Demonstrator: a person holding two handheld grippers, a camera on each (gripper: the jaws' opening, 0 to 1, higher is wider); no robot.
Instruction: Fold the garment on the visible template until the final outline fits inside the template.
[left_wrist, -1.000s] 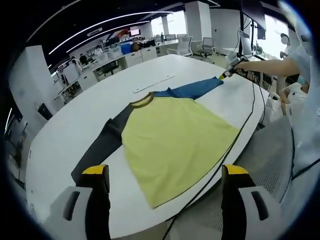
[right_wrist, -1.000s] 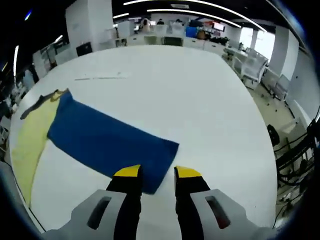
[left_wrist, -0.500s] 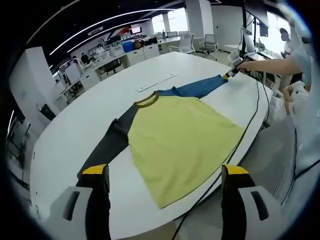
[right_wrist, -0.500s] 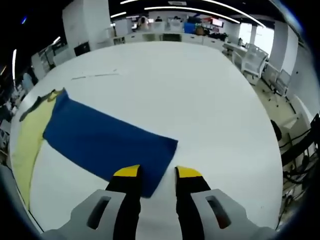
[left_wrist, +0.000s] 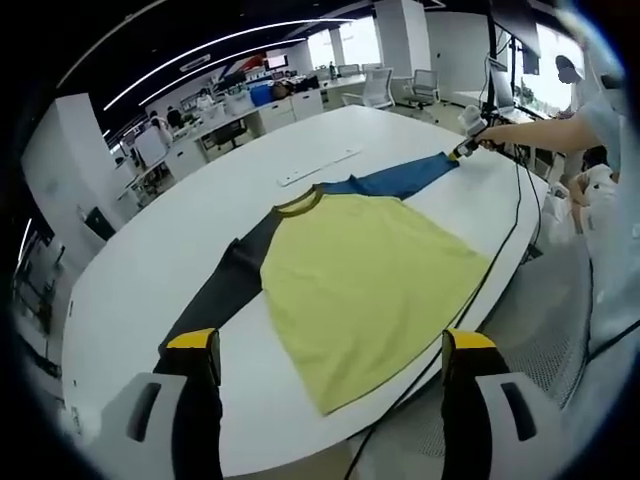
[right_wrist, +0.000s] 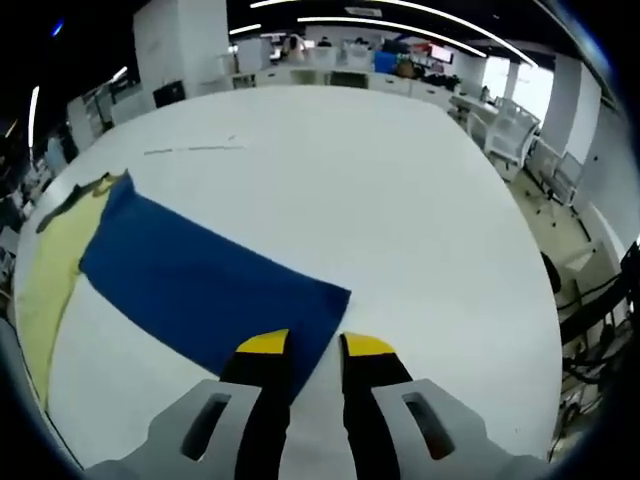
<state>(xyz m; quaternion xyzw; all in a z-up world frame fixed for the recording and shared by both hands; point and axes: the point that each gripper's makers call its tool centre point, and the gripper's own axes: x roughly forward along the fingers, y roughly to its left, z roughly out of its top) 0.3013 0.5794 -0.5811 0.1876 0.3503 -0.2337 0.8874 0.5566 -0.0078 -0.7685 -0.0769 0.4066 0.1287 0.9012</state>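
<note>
- At the near edge of the right gripper view, the right gripper (right_wrist: 305, 345) has its yellow-tipped jaws drawn close, one on each side of the cuff corner of the blue sleeve (right_wrist: 205, 290); whether they actually pinch the cloth, I cannot tell.
- That blue sleeve lies flat, running from the jaws off to the far left, where it joins the yellow body of the garment (right_wrist: 50, 275).
- Over in the left gripper view, the left gripper (left_wrist: 330, 350) hangs with jaws spread wide and nothing between them, above the near edge of the white table (left_wrist: 150, 270).
- Its left jaw tip sits right by the cuff of the dark grey sleeve (left_wrist: 225, 290).
- Spread flat on the table is the whole garment, yellow body in the middle, olive collar (left_wrist: 298, 201) to the far side, blue sleeve reaching far right.
- Far right, a person's hand (left_wrist: 478, 133) holds the other gripper at that blue cuff.
- A black cable (left_wrist: 495, 265) trails along the table's right edge.
- Beyond the collar lies a thin strip (left_wrist: 318, 167) on the tabletop.
</note>
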